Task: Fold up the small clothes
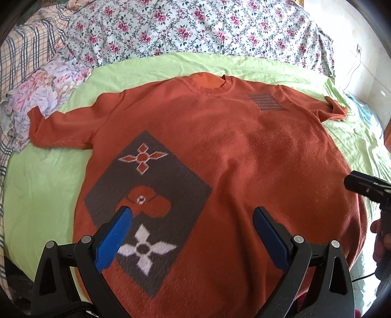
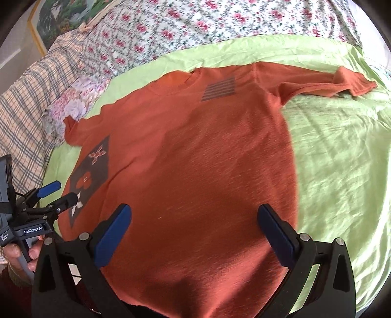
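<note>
An orange knit sweater (image 1: pixel 232 146) lies flat and face up on a light green sheet (image 1: pixel 44 186), collar at the far side, both sleeves spread out. It has a grey patch with flower shapes (image 1: pixel 146 203) on its lower left and a small striped patch (image 1: pixel 265 101) on the chest. My left gripper (image 1: pixel 193 215) is open and empty above the lower part of the sweater. My right gripper (image 2: pixel 194 212) is open and empty above the sweater (image 2: pixel 195 159) near its hem. The left gripper also shows in the right wrist view (image 2: pixel 59 192), open.
A floral quilt (image 1: pixel 195 29) is bunched along the far side of the bed. A plaid cloth (image 2: pixel 27 112) and a floral pillow (image 1: pixel 36 95) lie at the far left. The green sheet (image 2: pixel 342 159) extends to the right of the sweater. A framed picture (image 2: pixel 68 17) hangs at the upper left.
</note>
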`<state>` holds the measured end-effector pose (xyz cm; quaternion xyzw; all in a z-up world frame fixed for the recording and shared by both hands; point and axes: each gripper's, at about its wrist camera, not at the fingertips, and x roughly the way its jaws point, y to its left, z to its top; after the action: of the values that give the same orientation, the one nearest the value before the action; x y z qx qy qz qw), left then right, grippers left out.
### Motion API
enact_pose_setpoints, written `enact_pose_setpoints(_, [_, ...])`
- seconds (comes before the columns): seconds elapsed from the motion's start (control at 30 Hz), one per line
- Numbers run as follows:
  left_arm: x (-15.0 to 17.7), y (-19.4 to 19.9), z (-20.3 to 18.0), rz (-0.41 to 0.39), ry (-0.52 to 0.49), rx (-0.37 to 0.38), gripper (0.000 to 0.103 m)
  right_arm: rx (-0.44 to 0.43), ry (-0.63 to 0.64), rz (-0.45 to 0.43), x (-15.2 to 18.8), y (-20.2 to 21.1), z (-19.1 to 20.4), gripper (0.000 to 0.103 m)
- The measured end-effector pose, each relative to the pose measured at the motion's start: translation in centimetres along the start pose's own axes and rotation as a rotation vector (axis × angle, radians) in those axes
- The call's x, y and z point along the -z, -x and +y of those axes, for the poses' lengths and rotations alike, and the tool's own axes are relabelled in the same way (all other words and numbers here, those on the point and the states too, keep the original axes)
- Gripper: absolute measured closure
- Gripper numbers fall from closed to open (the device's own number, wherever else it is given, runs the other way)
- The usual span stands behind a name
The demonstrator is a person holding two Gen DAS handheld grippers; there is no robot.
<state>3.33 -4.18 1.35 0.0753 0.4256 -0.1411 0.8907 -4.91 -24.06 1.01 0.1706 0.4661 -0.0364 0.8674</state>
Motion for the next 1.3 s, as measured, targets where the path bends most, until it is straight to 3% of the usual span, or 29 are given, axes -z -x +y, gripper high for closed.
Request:
enact_pose_setpoints(0.27, [-1.3, -0.3, -1.2, -0.024, -0.008, 0.002, 0.004, 0.024, -0.105, -0.078, -2.3, 1.5, -5.5, 0.001])
enact_pose_setpoints(0.43, [-2.4, -1.0, -2.0, -0.017, -0.06, -0.026, 0.004, 0.079, -0.229, -0.141, -4.5, 2.3, -11.6, 0.017])
enact_pose_setpoints(0.6, [-4.5, -2.4, -1.8, -0.004, -0.035, -0.022, 0.004, 0.136, -0.374, -0.224, -7.8, 3.1, -18.8, 0.027])
enact_pose_setpoints(0.7, [-5.7, -3.7, -2.3, 0.013, -0.044, -0.025, 0.004, 0.23, -0.411, -0.255, -10.5, 3.4, -22.7, 0.038])
enact_pose_setpoints(0.83, [-7.2, -5.5, -3.3, 0.031, -0.061, -0.014, 0.004, 0.293, -0.493, -0.303, -14.0, 3.9, -28.7, 0.039])
enact_pose_setpoints(1.07, [-10.4, -9.3, -5.3, 0.047, -0.109, 0.012, 0.004, 0.39, -0.598, -0.294, -18.6, 1.6, -36.6, 0.045])
enact_pose_setpoints(1.13, [-11.6, -10.8, -5.7, 0.085, -0.11, 0.027, 0.004, 0.397, -0.612, -0.279, -19.6, 0.6, -38.0, 0.048])
enact_pose_setpoints(1.17, [-12.3, -11.6, -5.8, 0.111, -0.102, 0.055, 0.004, 0.417, -0.618, -0.261, -20.2, -0.3, -38.9, 0.053])
enact_pose_setpoints(1.23, [-13.1, -12.1, -5.8, 0.128, -0.092, 0.094, 0.004, 0.433, -0.633, -0.256, -20.6, -0.7, -39.7, 0.077])
enact_pose_setpoints(1.27, [-13.6, -12.3, -5.8, 0.128, -0.089, 0.106, 0.004, 0.411, -0.647, -0.264, -20.7, -0.4, -39.8, 0.091])
enact_pose_setpoints(1.3, [-13.9, -12.4, -5.7, 0.127, -0.085, 0.118, 0.004, 0.367, -0.655, -0.274, -20.8, 0.0, -39.7, 0.096])
